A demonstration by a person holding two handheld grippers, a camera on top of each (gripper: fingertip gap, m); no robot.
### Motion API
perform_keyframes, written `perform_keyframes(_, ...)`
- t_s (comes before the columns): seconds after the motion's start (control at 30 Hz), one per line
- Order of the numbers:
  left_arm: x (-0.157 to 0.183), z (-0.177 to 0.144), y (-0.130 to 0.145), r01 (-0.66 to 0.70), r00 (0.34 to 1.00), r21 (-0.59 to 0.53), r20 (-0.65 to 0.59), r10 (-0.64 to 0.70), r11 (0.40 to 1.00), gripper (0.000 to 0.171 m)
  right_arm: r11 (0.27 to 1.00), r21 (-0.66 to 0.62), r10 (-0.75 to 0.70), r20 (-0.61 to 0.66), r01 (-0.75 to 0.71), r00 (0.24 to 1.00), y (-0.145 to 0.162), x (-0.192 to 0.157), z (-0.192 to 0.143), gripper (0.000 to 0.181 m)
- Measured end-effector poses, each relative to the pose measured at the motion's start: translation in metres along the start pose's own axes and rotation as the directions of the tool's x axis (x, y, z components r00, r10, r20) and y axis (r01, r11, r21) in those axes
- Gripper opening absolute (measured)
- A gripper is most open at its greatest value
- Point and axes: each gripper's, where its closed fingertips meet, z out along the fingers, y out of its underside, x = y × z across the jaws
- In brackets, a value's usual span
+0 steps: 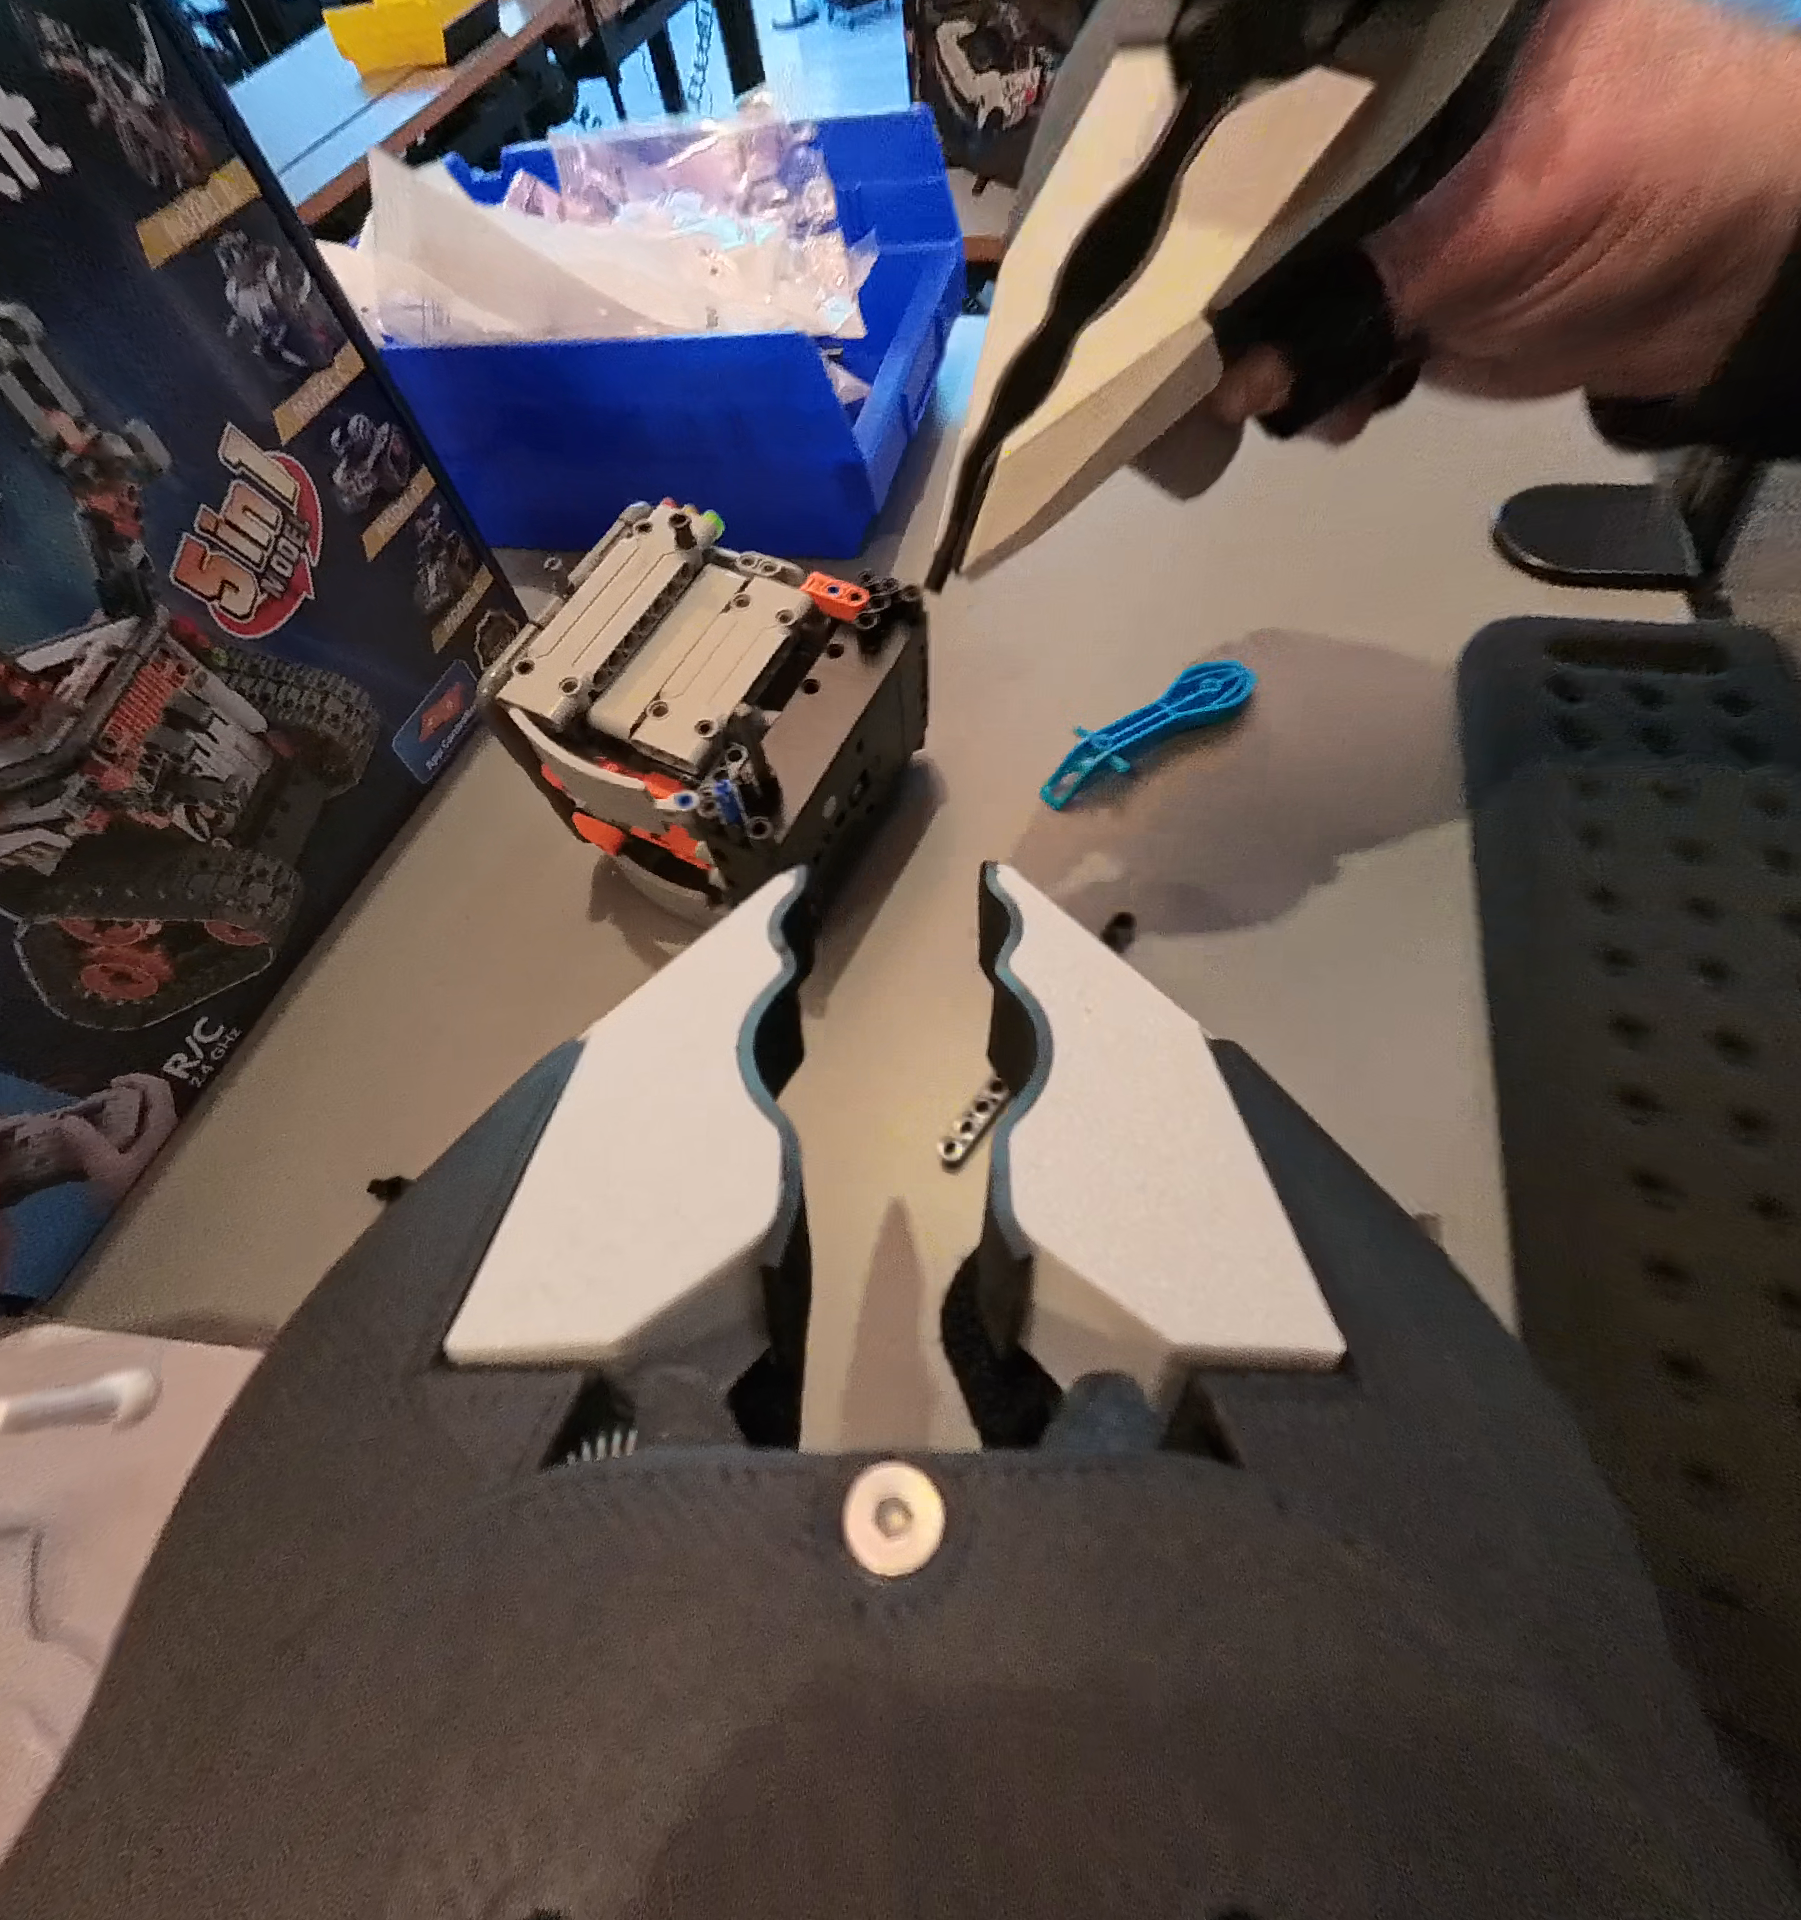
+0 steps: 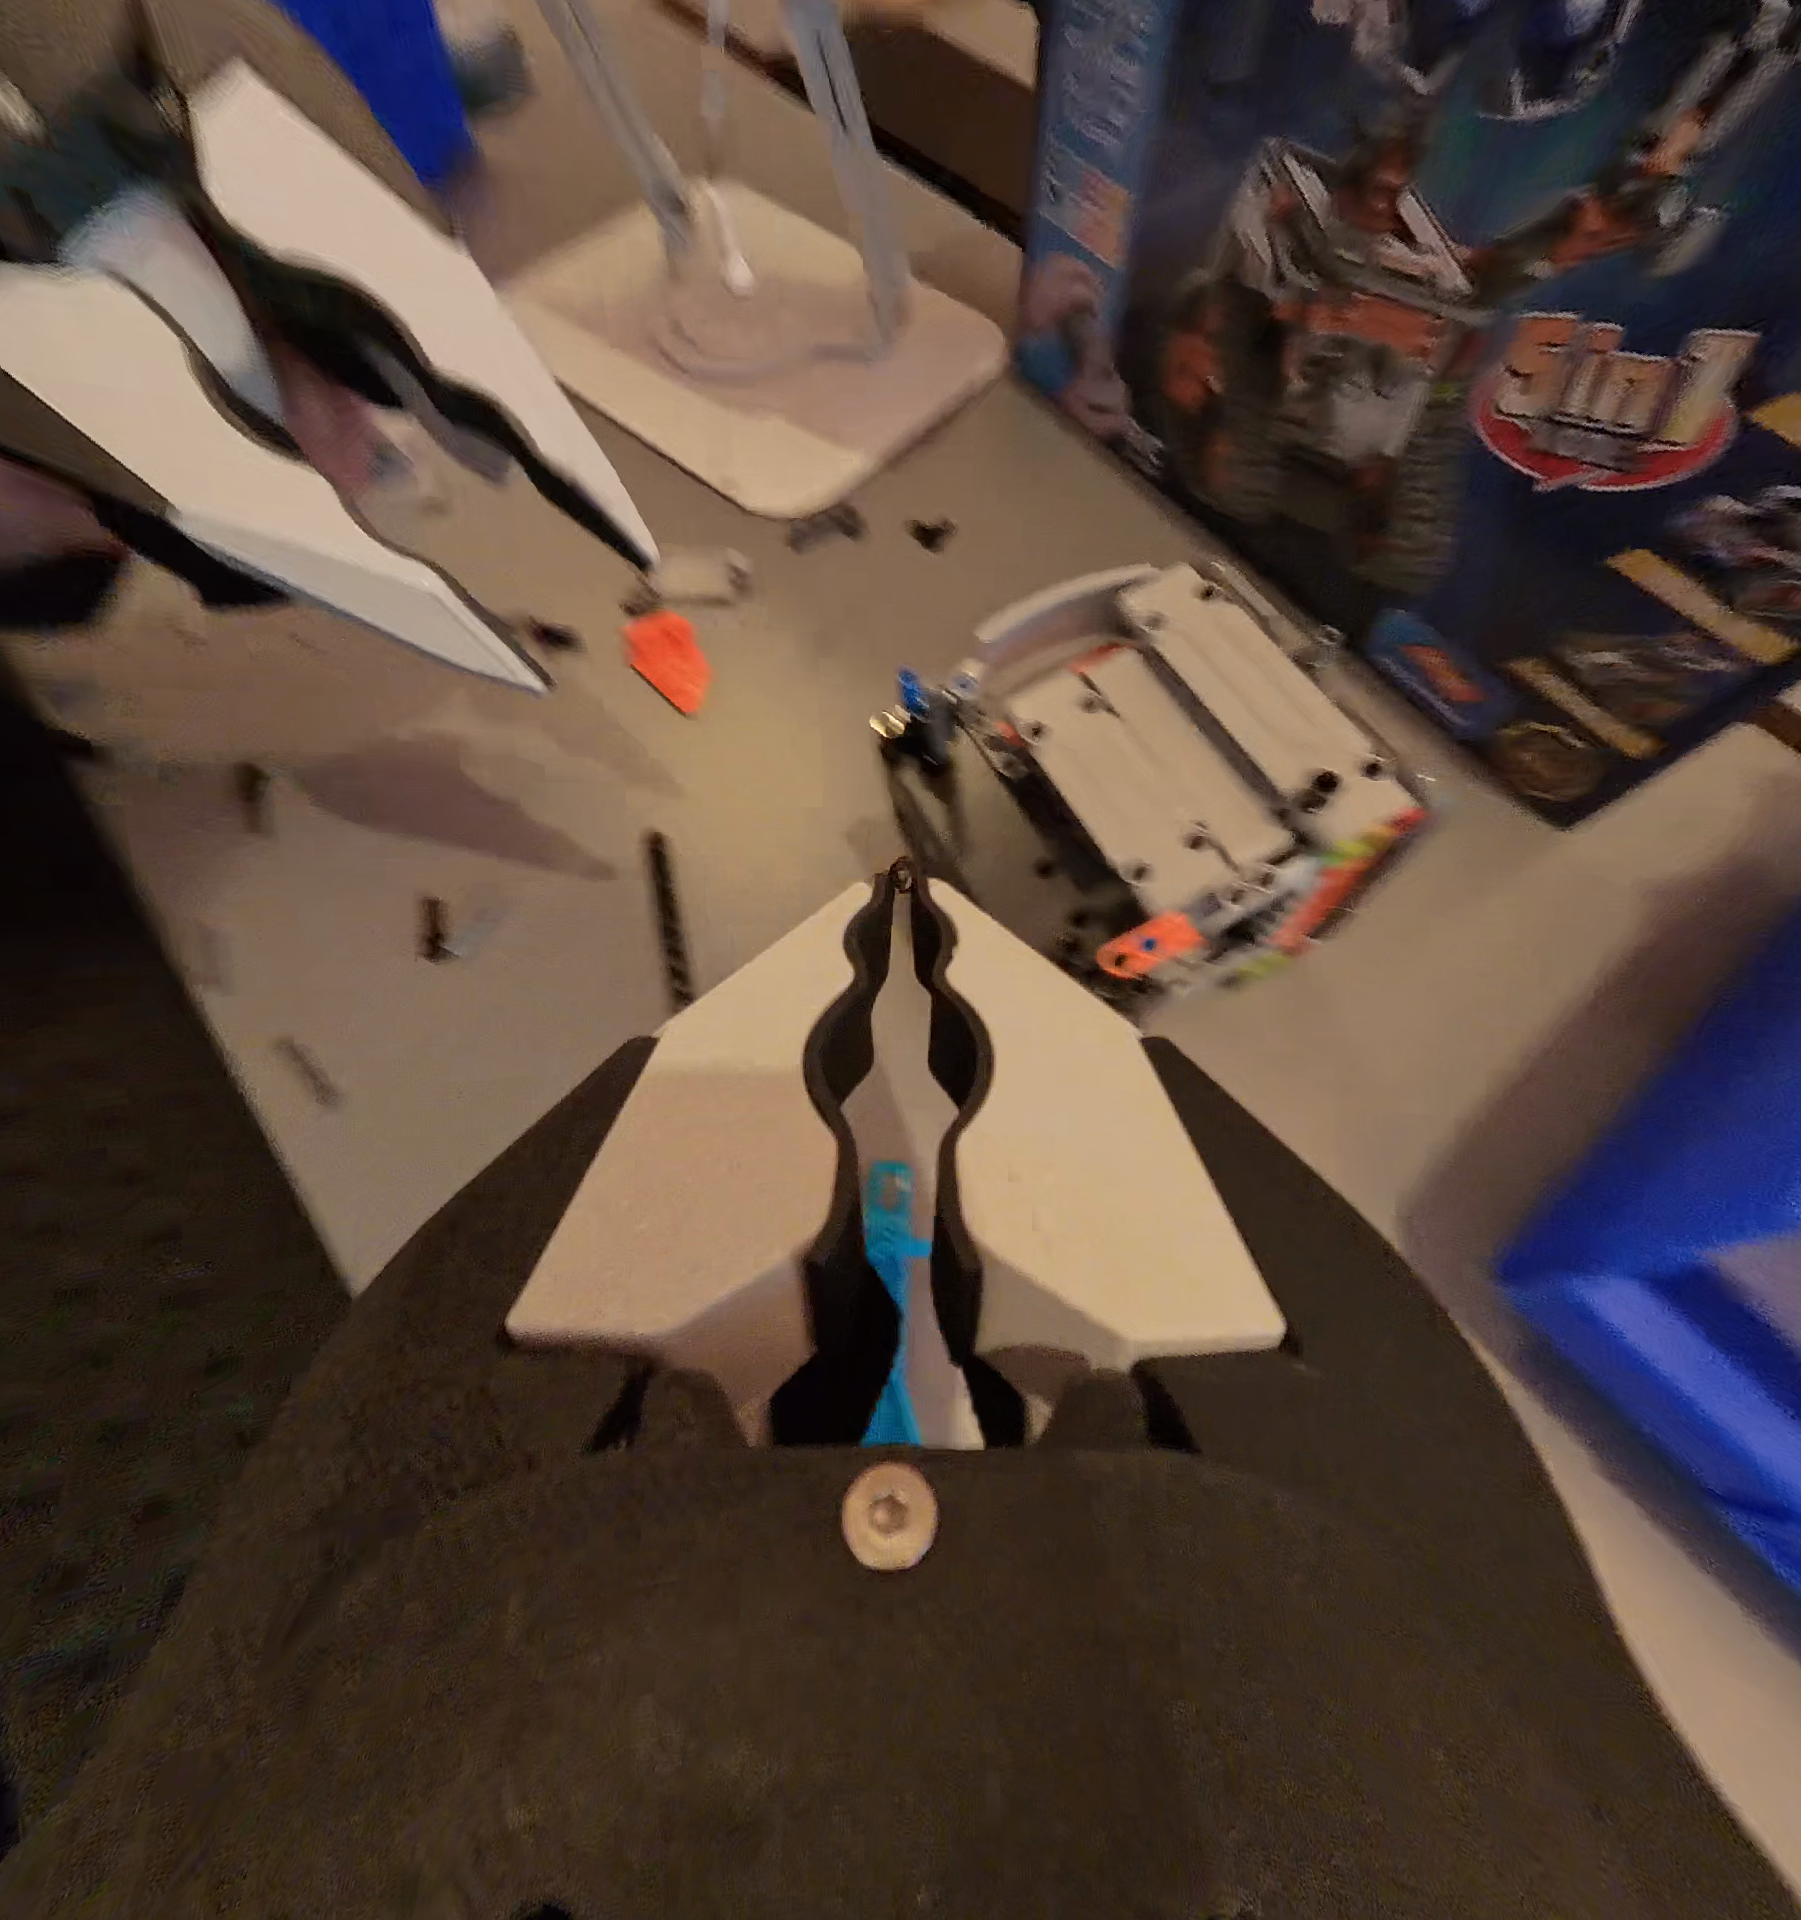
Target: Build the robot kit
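The left gripper (image 1: 894, 894), jaws wide and empty, hovers over a grey table (image 1: 356, 997) just near of a grey-and-black brick-built block (image 1: 709, 707), while the right gripper (image 2: 903, 876), closed on a tiny dark pin (image 2: 901, 868), hangs just beside the block's far right corner, a blue bin (image 1: 667, 416) beyond.

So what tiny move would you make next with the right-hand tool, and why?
Probably ease the right gripper the last bit toward the block model's top corner. Its fingers are pinched on what looks like a tiny dark piece, and their tips hang just beside the black pins there. The left gripper is open and holds nothing, so go gently.
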Motion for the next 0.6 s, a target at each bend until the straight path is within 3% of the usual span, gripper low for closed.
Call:
perform_keyframes(0.27,-0.027,0.056,0.003,-0.060,0.998,-0.062,0.003,0.060,0.996,0.039,0.936,-0.254,-0.274,-0.091,0.243,0.958,0.021,0.041,0.012,0.000)
perform_keyframes(0.6,-0.031,0.085,0.005,-0.071,0.997,-0.045,-0.008,0.071,0.996,0.025,0.850,-0.403,-0.360,0.028,0.340,0.933,0.030,0.046,0.014,0.000)
